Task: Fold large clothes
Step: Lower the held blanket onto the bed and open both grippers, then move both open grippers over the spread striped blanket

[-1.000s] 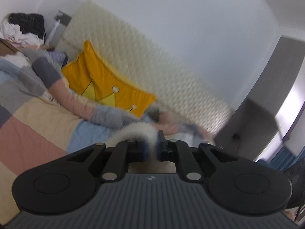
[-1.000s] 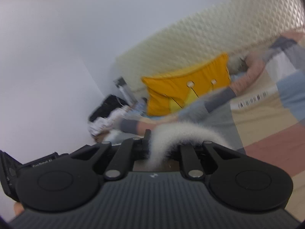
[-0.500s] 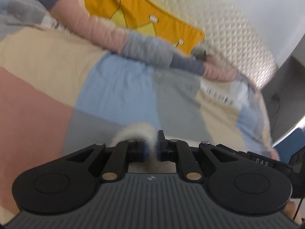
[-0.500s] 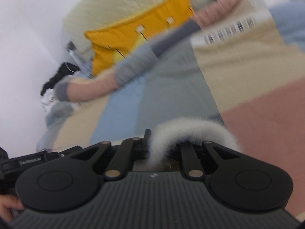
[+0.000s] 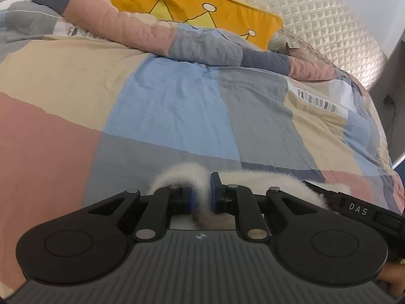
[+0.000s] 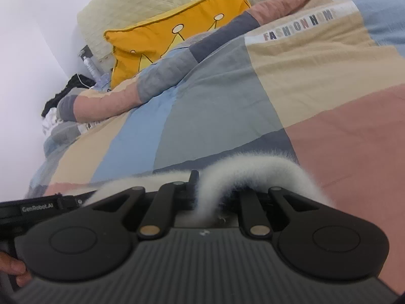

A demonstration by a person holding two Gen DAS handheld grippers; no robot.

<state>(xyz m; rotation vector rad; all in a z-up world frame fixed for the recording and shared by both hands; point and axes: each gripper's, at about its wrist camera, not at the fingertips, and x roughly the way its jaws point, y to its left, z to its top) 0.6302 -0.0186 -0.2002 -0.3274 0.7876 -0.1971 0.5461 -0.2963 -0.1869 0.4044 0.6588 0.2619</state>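
Pinching the fuzzy white garment (image 5: 197,177) by one edge, left hand-held gripper (image 5: 202,197) and right hand-held gripper (image 6: 200,192) are both clamping it low over the patchwork bed (image 5: 164,101) (probably spreading it flat for folding).

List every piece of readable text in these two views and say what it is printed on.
"FASHION HOME": white strip on the patchwork bedcover.
"GenRobot.AI": body of the left gripper, seen from the right wrist.
"DAS": body of the right gripper, seen from the left wrist.
The far strip starts "FA"; the rest is too blurred to read.
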